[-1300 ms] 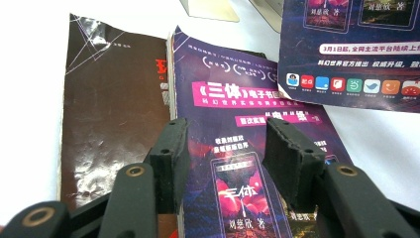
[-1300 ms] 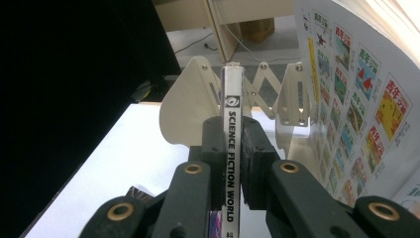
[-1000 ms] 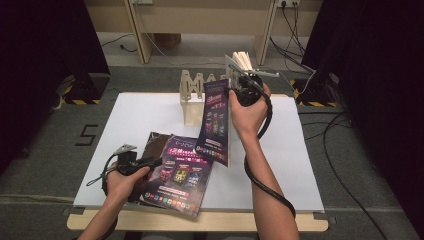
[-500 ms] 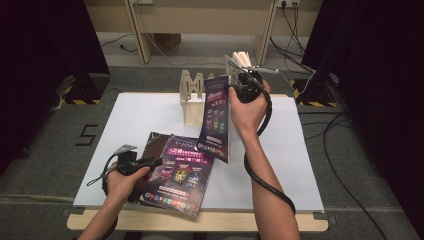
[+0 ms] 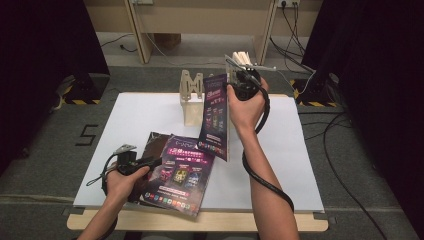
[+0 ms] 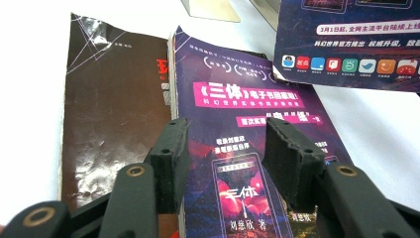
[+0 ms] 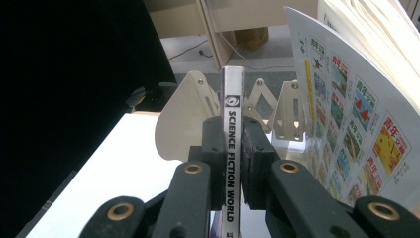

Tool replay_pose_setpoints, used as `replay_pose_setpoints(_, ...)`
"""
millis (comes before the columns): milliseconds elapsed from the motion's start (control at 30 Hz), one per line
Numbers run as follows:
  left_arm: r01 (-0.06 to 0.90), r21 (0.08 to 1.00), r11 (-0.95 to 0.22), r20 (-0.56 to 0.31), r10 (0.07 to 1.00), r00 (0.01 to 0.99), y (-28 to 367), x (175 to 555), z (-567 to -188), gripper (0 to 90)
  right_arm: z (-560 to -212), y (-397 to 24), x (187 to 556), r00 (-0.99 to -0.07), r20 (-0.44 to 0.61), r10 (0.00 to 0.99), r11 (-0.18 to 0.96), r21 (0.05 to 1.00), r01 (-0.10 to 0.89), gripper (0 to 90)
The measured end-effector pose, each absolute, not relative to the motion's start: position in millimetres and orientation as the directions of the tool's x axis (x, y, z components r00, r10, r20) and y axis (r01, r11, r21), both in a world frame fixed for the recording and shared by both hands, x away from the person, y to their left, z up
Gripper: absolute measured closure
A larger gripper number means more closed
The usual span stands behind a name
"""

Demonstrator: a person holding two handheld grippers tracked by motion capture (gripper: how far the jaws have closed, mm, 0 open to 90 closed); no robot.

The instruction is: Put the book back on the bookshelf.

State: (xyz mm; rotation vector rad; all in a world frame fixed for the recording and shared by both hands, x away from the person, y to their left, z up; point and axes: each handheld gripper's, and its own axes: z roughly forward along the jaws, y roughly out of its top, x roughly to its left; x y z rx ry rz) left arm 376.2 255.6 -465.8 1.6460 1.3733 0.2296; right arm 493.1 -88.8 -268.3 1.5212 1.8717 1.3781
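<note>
Hovering with jaws parted over the purple magazine [image 5: 182, 172] lying on the white table [image 5: 130, 115], the left gripper [image 5: 150, 162] grips nothing. Farther back, the right gripper [image 7: 233, 148] clamps the spine of a lifted magazine [image 5: 215, 117] before the wooden book rack [image 5: 190, 95].

Right gripper [image 5: 239, 82] is up high, forearm stretched forward, wrist cocked, jaws clamped tight. Left gripper [image 5: 145, 162] sits low near the table edge, hand [image 5: 122, 180] wrapped around it, jaws parted and pointing forward.
</note>
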Motion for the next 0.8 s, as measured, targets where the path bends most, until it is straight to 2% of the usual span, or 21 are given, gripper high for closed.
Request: replay_pose_setpoints(800, 0.666, 0.742, 0.078, -0.405, 0.844, 0.351, 256, 377, -466, 51.5, -266, -89, 506, -0.338, 0.288, 0.896, -0.075, 0.849, 0.524, 83.3)
